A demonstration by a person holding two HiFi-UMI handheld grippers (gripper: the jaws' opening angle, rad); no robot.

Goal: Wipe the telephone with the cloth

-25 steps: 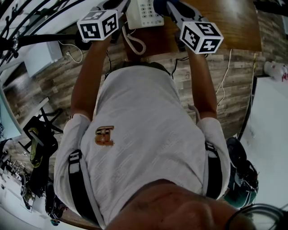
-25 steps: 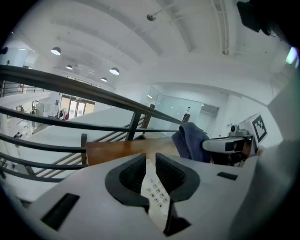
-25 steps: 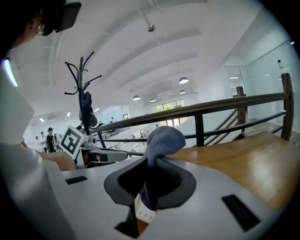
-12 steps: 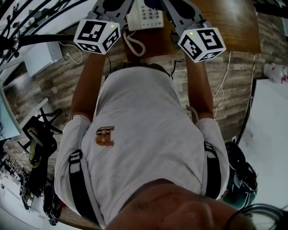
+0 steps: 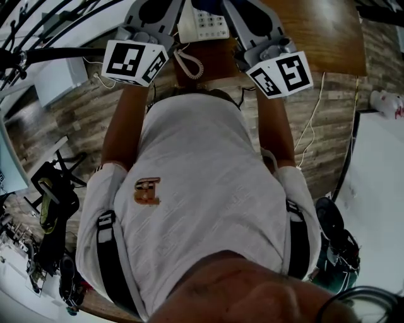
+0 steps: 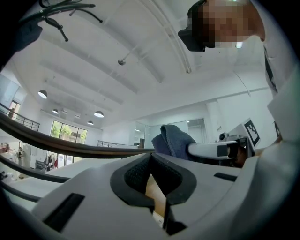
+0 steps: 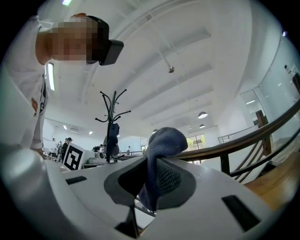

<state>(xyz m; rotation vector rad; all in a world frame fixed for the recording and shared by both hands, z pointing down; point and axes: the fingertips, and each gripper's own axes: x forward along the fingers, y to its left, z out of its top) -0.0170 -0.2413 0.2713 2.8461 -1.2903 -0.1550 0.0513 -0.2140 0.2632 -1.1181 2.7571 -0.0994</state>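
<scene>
The white telephone (image 5: 203, 23) stands on the wooden table (image 5: 322, 38) at the top of the head view, its coiled cord (image 5: 188, 63) hanging toward me. My left gripper (image 5: 153, 14) is just left of it and my right gripper (image 5: 254, 19) just right; both sets of fingertips run past the frame's top edge. In the right gripper view my right gripper (image 7: 152, 164) is shut on the blue cloth (image 7: 165, 139), which bulges above the tips. In the left gripper view my left gripper (image 6: 151, 161) is shut and empty, with the cloth (image 6: 173, 140) beside it. Both point up at the ceiling.
Thin cables (image 5: 314, 113) hang off the table's near edge. A white surface (image 5: 379, 164) lies to the right over a wood-plank floor (image 5: 76, 120). A coat stand (image 7: 111, 126) rises behind the left gripper's marker cube (image 7: 75, 157).
Both grippers have pulled back toward me and tipped upward; their marker cubes sit lower in the head view. The cloth stays pinched in the right gripper.
</scene>
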